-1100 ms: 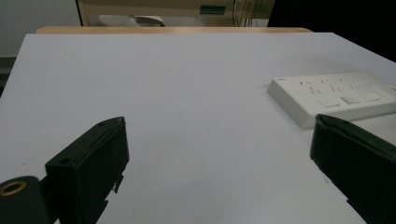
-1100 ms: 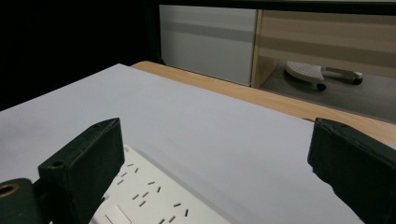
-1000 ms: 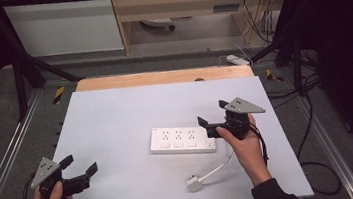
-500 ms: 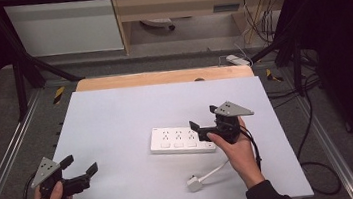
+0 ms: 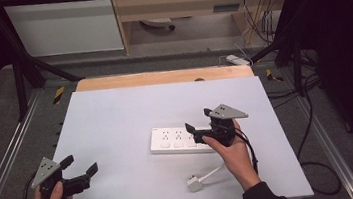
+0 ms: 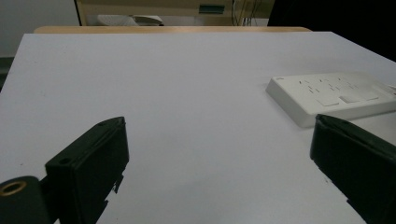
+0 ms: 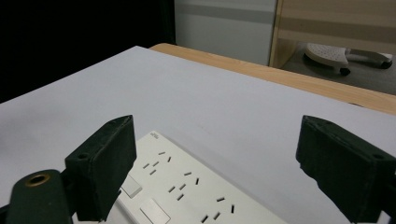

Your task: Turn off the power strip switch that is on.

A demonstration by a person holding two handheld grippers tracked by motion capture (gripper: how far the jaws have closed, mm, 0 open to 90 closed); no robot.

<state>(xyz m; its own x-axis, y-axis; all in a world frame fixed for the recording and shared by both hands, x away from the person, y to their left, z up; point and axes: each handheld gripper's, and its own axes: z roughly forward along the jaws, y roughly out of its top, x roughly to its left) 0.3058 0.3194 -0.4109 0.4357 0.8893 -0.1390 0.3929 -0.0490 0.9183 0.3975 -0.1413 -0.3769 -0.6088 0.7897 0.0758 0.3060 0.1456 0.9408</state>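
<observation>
A white power strip (image 5: 175, 140) lies flat on the white table (image 5: 125, 110), right of centre. Its white plug (image 5: 194, 183) rests near the front edge on a short white cable (image 5: 214, 171). My right gripper (image 5: 198, 120) hovers open just above the strip's right end, its jaws wide apart with nothing between them. The right gripper view has the strip (image 7: 187, 186) directly below that gripper (image 7: 215, 158). My left gripper (image 5: 80, 164) is open at the front left corner, pointing across the table at the strip (image 6: 334, 95), far from it. The left gripper (image 6: 219, 154) holds nothing.
A wooden board (image 5: 162, 77) runs along the table's far edge. Beyond it stand a white cabinet (image 5: 65, 26) and a wooden shelf unit (image 5: 178, 3). Cables (image 5: 314, 129) trail on the floor to the right. Metal rails (image 5: 9, 153) flank the table.
My right gripper has moved left, from beside the strip's right end to over it. The left gripper has stayed put.
</observation>
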